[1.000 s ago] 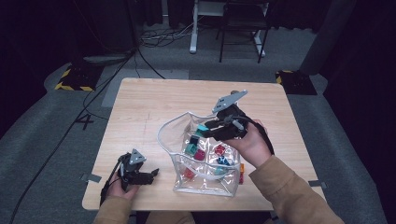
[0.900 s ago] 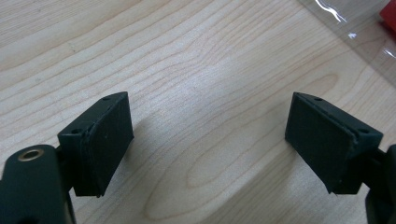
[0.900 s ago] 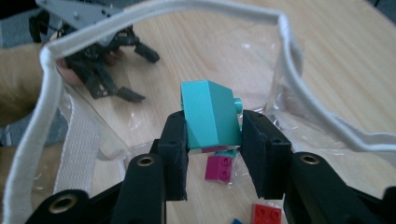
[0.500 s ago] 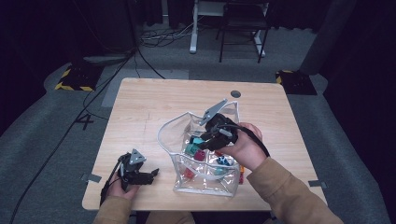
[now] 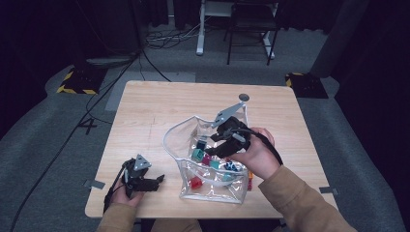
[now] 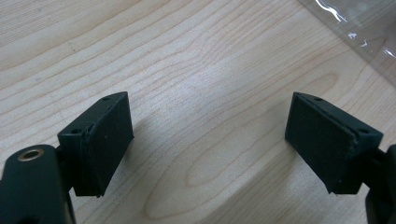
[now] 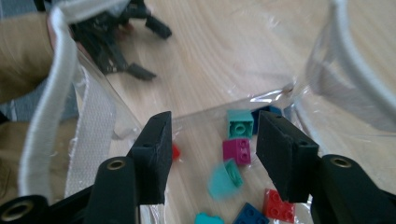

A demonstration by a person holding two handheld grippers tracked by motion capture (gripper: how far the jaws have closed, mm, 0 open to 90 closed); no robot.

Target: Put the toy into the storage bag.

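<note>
I am holding the right gripper [image 5: 209, 145] over the mouth of the clear plastic bag [image 5: 212, 191], jaws spread apart with nothing between them. The bag is lying on the wooden table [image 5: 159, 111] toward its near edge, slightly right of centre. Its long axis is running from the near table edge away from me, and its white-rimmed opening [image 5: 181, 126] is facing up and toward the far-left side of the table.

In the right gripper view, the right gripper [image 7: 212, 144] is pointing down into the bag, with the white rim [image 7: 46, 93] curving past on both sides. Small bricks are lying loose on the bag's floor: a teal brick [image 7: 240, 123], a magenta brick [image 7: 236, 151], a red brick [image 7: 277, 205], and a blue brick [image 7: 250, 214]. One teal piece [image 7: 223, 178] is appearing blurred, so I cannot tell its shape.

I am resting the left gripper [image 5: 157, 181] near the table's near-left corner, apart from the bag and pointing toward it. In the left gripper view, the left gripper [image 6: 210, 140] is standing wide open over bare wood, empty, with a bag edge [image 6: 359, 32] at the upper right.
</note>
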